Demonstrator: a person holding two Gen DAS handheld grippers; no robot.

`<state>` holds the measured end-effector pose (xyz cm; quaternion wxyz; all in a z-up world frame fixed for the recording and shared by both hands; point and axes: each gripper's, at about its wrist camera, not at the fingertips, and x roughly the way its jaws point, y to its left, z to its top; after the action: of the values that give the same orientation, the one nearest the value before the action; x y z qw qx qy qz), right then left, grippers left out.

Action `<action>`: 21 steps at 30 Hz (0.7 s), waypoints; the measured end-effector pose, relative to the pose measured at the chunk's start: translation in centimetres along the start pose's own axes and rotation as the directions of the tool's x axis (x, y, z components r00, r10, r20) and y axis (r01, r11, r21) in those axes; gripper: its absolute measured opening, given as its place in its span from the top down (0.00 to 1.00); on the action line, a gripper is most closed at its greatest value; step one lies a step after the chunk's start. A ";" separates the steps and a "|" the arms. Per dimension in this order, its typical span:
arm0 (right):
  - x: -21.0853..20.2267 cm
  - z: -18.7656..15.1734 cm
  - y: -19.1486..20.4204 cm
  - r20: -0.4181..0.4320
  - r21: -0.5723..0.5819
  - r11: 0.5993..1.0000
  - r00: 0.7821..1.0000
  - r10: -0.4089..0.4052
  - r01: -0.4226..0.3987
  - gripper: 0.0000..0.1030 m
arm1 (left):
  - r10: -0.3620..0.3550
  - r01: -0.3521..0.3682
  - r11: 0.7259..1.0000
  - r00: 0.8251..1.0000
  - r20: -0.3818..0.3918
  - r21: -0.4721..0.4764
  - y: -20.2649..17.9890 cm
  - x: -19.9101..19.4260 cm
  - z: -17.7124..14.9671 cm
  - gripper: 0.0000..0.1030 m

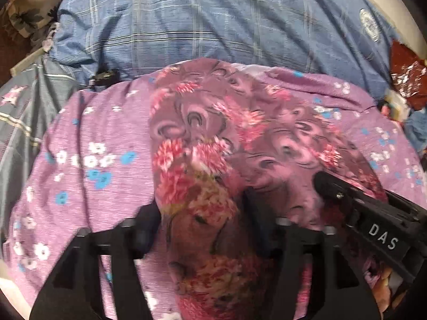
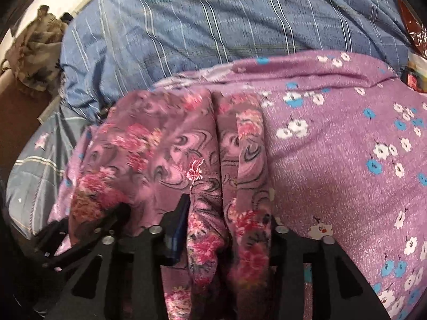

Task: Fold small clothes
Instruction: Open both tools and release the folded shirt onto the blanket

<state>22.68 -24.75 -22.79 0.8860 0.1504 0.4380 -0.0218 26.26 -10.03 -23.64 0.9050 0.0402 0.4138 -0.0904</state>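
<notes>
A small pink garment (image 1: pixel 213 138) with a red flower and swirl print lies bunched on a purple flowered sheet (image 1: pixel 88 138). My left gripper (image 1: pixel 200 218) has its jaws around a thick fold of the garment's near edge. My right gripper (image 2: pixel 226 229) likewise has a hanging fold of the same garment (image 2: pixel 165 146) between its jaws. The right gripper also shows in the left wrist view (image 1: pixel 373 213) at the lower right, close beside the left one. The left gripper shows at the lower left of the right wrist view (image 2: pixel 88 229). The fingertips are mostly hidden by cloth.
A blue checked quilt (image 1: pixel 200 21) lies behind the purple sheet (image 2: pixel 347 146). A beige flowered cloth (image 1: pixel 29 8) is heaped at the far left. A red patterned item (image 1: pixel 405 74) sits at the right edge. A small dark object (image 1: pixel 104 76) lies at the quilt's edge.
</notes>
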 end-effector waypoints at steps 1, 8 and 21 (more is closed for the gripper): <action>-0.1 0.1 -0.2 -0.001 0.014 1.000 1.000 0.003 -0.003 0.50 | 0.021 -0.021 1.000 1.000 0.000 0.001 0.3 -0.2 0.0 0.25; -4.3 0.5 -1.5 0.136 0.059 0.998 0.991 -0.019 0.011 0.44 | 0.126 -0.125 0.992 0.987 0.098 -0.010 3.1 -3.9 0.7 0.25; -1.1 -0.2 0.0 -0.019 -0.041 0.997 0.998 0.063 -0.064 0.87 | 0.261 -0.259 0.964 0.965 -0.012 0.060 4.3 -1.2 -1.0 0.24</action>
<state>21.90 -24.78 -22.05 0.8852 0.1460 0.4413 0.0169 25.60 -5.52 -23.44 0.9033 0.1211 0.4112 0.0176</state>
